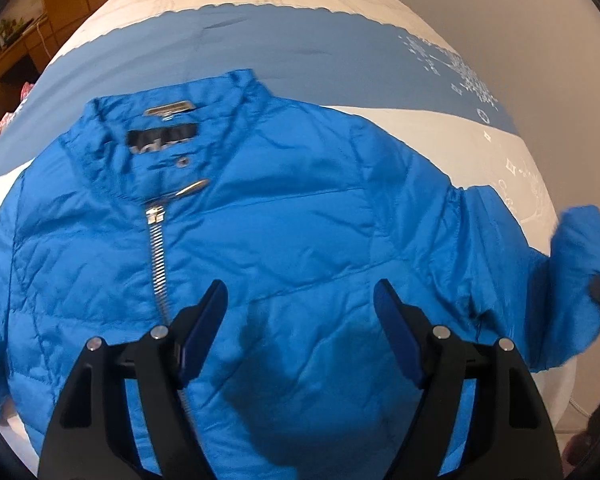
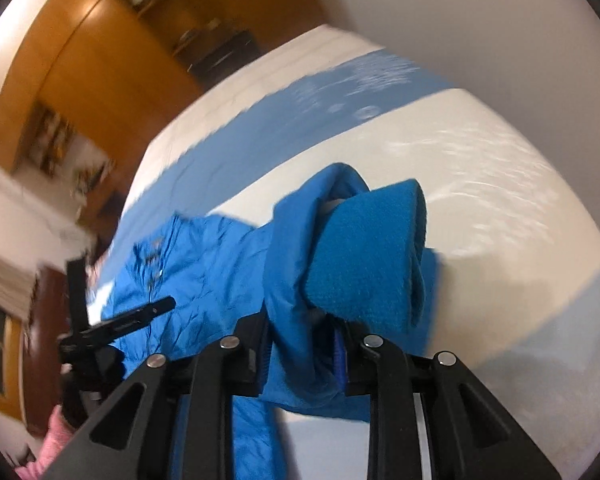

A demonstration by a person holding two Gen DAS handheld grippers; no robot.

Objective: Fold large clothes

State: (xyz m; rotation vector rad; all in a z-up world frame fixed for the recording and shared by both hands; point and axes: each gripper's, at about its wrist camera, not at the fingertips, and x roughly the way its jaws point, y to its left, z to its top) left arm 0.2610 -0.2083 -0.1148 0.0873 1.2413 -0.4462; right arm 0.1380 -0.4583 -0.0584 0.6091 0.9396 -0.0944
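Clamped between the right hand-held gripper's (image 2: 304, 336) pads, the blue puffer jacket's (image 1: 284, 216) cuff (image 2: 364, 252) should be carried across the chest lying flat on the bed (image 1: 380, 4), while the released left hand-held gripper (image 1: 300, 300) steadies the front panel.

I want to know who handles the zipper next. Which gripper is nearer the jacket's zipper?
Left. The left gripper hovers open over the jacket front, just beside the zipper. The right gripper is out at the sleeve cuff, clamped on it.
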